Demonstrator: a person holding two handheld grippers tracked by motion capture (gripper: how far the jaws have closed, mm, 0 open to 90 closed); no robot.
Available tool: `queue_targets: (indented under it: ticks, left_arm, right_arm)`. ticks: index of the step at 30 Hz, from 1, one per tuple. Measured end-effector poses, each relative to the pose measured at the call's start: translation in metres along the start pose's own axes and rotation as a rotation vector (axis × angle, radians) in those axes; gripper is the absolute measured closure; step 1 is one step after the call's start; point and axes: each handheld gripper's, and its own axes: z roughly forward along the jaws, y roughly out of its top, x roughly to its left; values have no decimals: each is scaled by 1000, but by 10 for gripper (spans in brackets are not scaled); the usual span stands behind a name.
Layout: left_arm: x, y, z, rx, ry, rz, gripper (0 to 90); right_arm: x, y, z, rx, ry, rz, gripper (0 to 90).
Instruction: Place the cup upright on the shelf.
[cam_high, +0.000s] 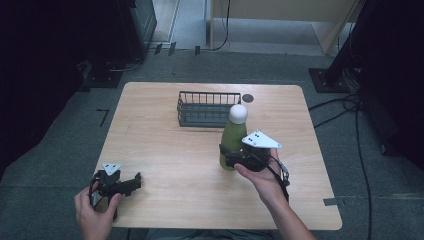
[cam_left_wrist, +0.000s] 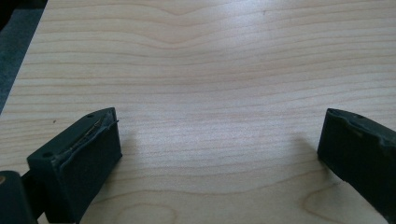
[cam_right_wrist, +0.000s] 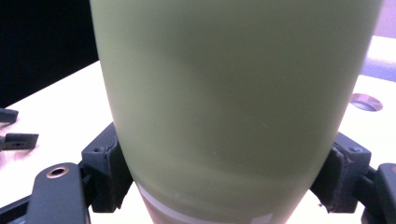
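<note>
Fingers (cam_right_wrist: 105, 172) of my right gripper (cam_high: 239, 159) are clamping the bottle (cam_high: 233, 137) low; left gripper (cam_high: 116, 184) is gaping idle. Top-heavy, it's risking tipping near the basket (cam_high: 207, 108).

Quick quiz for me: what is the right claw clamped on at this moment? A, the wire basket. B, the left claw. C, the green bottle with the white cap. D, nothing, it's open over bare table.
C: the right claw is shut on the lower body of the green bottle, with its pads pressing both sides in the right gripper view, while the wire basket sits apart behind it.
</note>
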Motion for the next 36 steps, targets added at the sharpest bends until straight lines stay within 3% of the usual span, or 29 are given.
queue_targets:
  ticks: [11, 36]
  left_arm:
    - [0, 0, 0, -3, 0, -3, 0]
    - [0, 0, 0, -3, 1, -3, 0]
  right_arm:
    - [-6, 20, 14, 1, -8, -13, 202]
    - [-35, 74, 52, -14, -86, -1, 203]
